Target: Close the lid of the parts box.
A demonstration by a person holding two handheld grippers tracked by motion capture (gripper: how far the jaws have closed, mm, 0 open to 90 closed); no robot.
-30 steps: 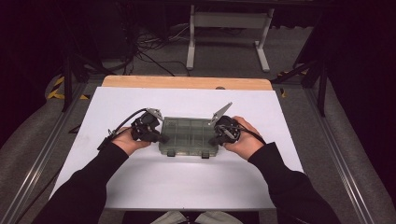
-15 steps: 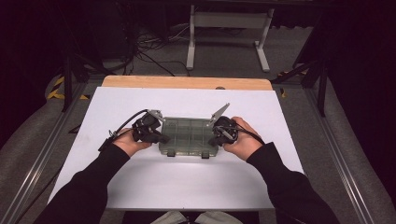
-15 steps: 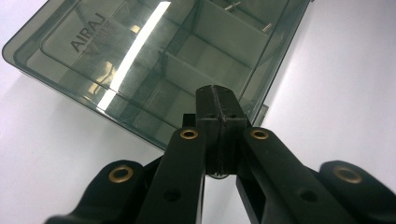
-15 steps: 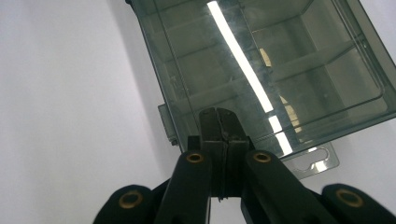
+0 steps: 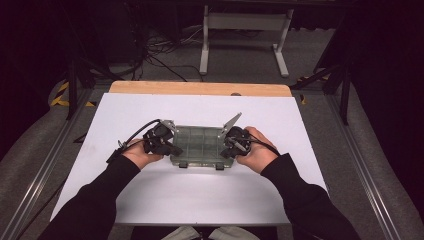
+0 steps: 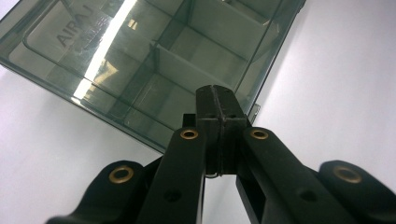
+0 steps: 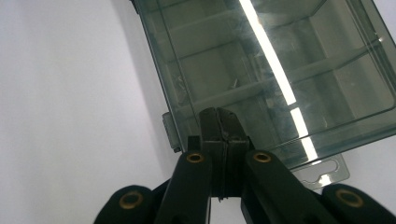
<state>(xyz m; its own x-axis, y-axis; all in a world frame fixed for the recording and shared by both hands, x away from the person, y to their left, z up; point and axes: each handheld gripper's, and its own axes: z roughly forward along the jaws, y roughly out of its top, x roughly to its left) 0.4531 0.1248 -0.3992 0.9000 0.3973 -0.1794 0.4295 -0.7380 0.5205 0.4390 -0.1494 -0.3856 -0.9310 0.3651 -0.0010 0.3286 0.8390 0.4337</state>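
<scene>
A clear smoky-green compartment box (image 5: 200, 145) lies flat on the white table top (image 5: 150, 200) with its lid closed and several empty cells inside. At its left end, my left gripper (image 5: 172, 149) is shut, and its tips (image 6: 217, 93) stand over a corner of the box (image 6: 140, 56) with nothing between them. My right gripper (image 5: 227, 147) is at the right end, also shut and empty. Its tips (image 7: 218, 114) are over the edge of the box (image 7: 261, 70), beside a small latch (image 7: 170, 133).
Two latches (image 5: 183, 164) sit on the box's near side, and a hang tab (image 7: 322, 175) sticks out from one end. A wooden strip (image 5: 200, 88) runs along the table's far edge. Metal rails flank the table, and a white stand (image 5: 245, 22) with cables is beyond it.
</scene>
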